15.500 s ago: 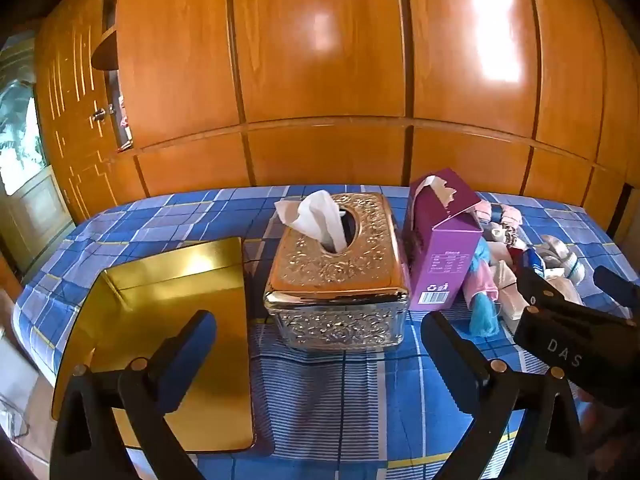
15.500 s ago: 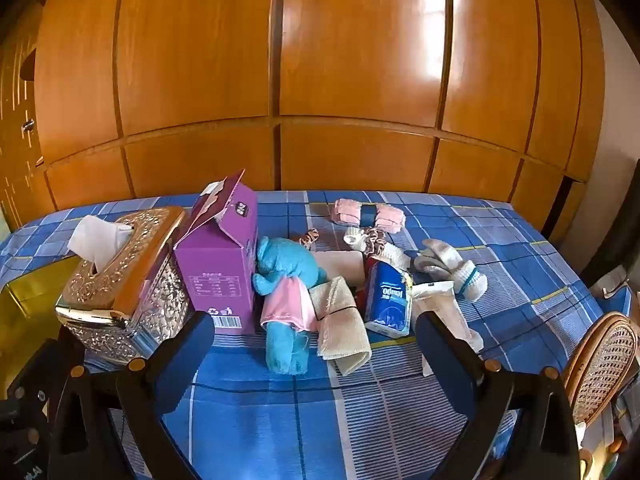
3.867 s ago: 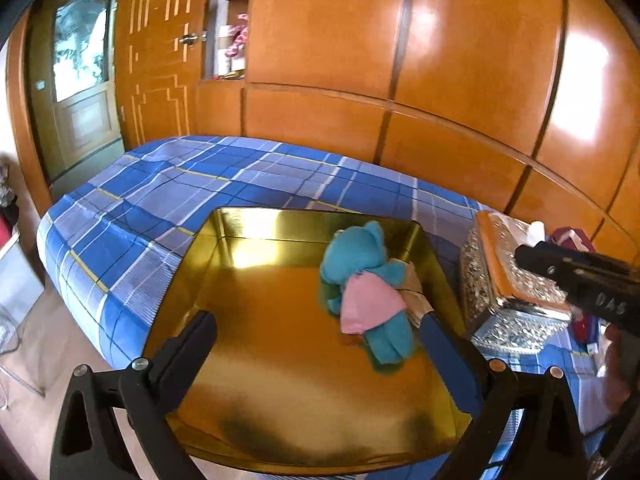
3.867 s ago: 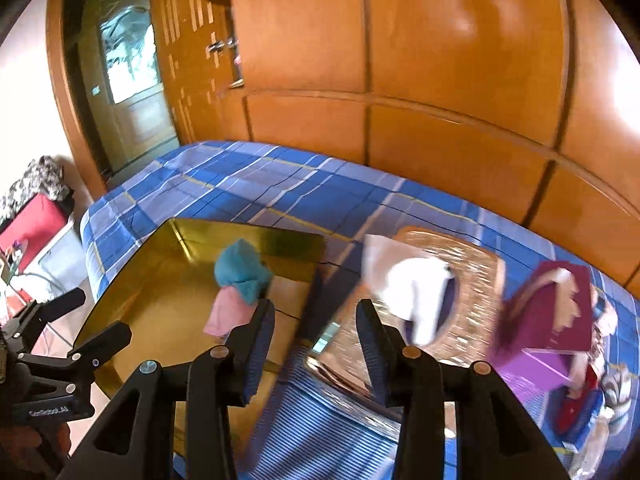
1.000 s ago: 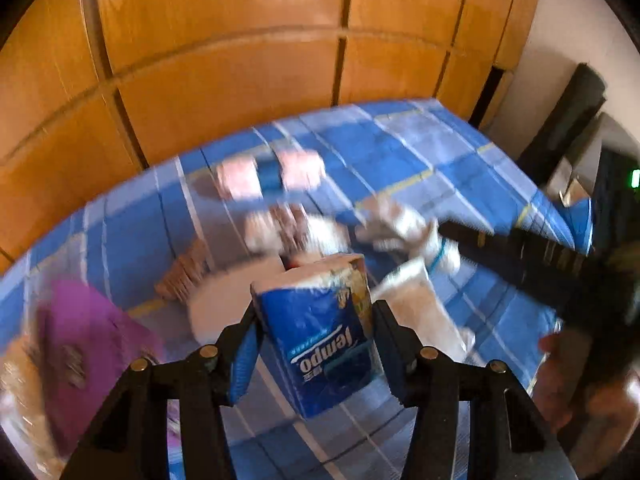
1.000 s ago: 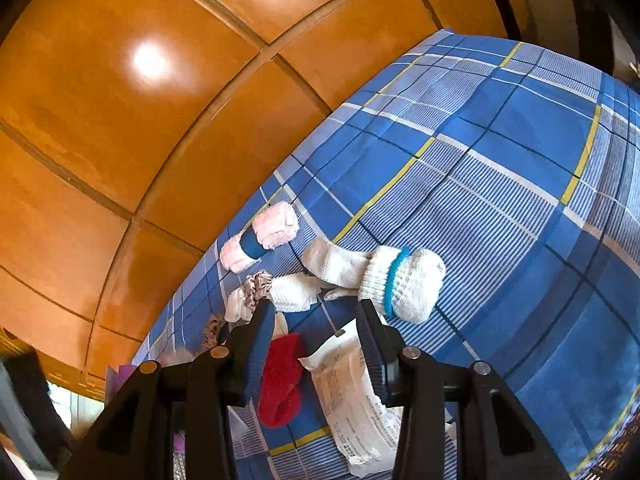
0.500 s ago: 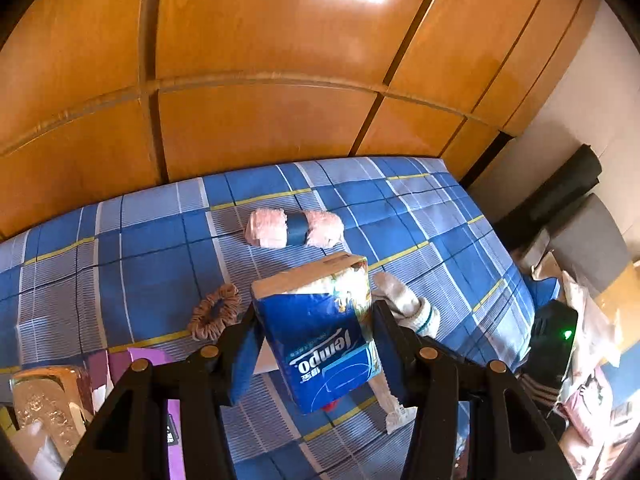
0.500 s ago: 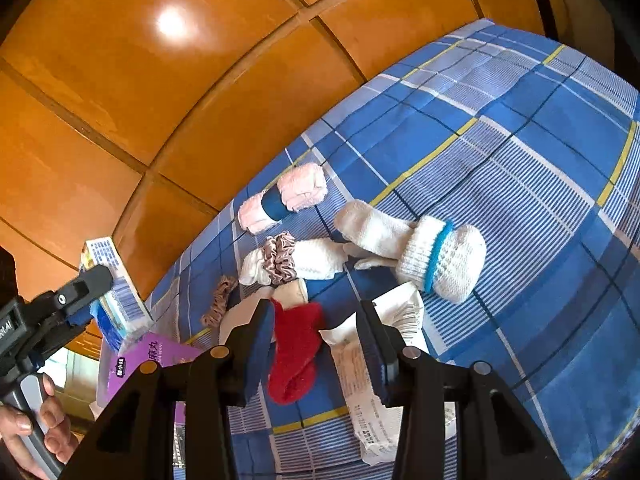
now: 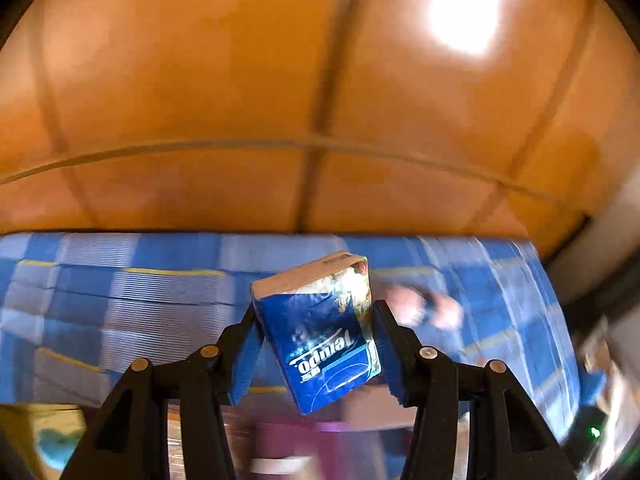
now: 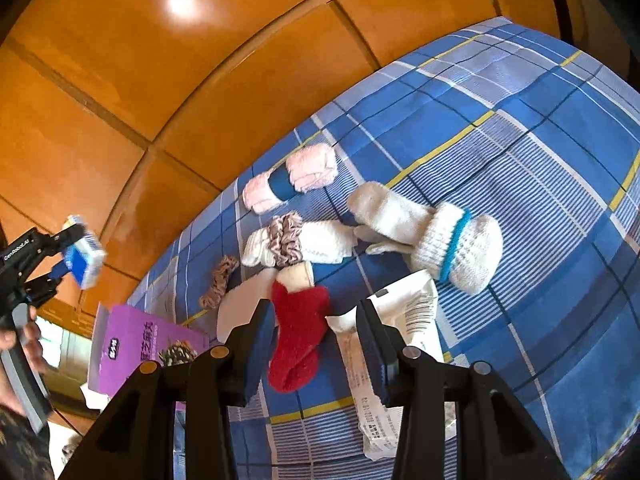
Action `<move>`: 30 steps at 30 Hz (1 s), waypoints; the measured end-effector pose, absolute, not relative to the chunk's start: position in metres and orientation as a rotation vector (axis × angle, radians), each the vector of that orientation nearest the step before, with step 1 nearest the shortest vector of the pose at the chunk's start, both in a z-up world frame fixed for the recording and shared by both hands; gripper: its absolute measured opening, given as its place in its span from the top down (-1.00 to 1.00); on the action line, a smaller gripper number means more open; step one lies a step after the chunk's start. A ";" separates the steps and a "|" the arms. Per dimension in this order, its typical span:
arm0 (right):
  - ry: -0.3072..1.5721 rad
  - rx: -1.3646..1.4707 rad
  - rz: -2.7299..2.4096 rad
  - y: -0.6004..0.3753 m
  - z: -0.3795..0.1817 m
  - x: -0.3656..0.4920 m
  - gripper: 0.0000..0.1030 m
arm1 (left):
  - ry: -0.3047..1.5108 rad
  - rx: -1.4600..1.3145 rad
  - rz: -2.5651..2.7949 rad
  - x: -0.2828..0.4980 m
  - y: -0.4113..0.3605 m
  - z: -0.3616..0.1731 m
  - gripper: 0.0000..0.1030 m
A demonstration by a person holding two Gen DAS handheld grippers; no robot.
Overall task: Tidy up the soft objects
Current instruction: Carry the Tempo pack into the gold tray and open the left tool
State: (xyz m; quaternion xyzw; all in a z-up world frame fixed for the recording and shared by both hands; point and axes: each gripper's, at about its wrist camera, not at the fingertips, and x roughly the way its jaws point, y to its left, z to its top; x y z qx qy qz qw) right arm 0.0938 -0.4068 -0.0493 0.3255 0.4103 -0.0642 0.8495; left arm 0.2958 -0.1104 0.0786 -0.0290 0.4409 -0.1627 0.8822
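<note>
While its two fingers pinched the blue tissue pack (image 9: pixel 322 332) from both sides, the left gripper (image 9: pixel 316 344) held that pack tilted in the air above the blue plaid bedspread (image 9: pixel 132 300), with the orange wood wall panels (image 9: pixel 240 92) behind. That view was blurred, so the pink shape beyond the pack could not be made out. The right gripper (image 10: pixel 316 336) hung with its jaws spread and nothing between them, poised over a red sock (image 10: pixel 298 336) lying on the spread. Just beside the sock lay a white plastic packet (image 10: pixel 404 320). Farther out sat a cream sock bundle with a blue band (image 10: pixel 448 240), a white sock wrapped in a scrunchie (image 10: pixel 296 240), a pink roll with a blue band (image 10: pixel 290 178) and a loose scrunchie (image 10: pixel 218 280). A purple box (image 10: pixel 136 352) stood at the left.
</note>
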 end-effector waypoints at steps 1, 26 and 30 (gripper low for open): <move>0.870 0.674 -0.132 -0.405 -0.050 0.095 0.18 | 0.905 -0.077 -0.305 0.297 -0.091 0.082 -0.03; 1.063 0.365 -0.114 -0.354 -0.069 0.137 0.18 | 0.882 -0.271 0.042 0.134 0.189 -0.012 -0.04; 1.104 0.306 -0.117 -0.342 -0.080 0.155 0.18 | 0.902 -0.271 0.081 0.108 0.205 -0.035 -0.06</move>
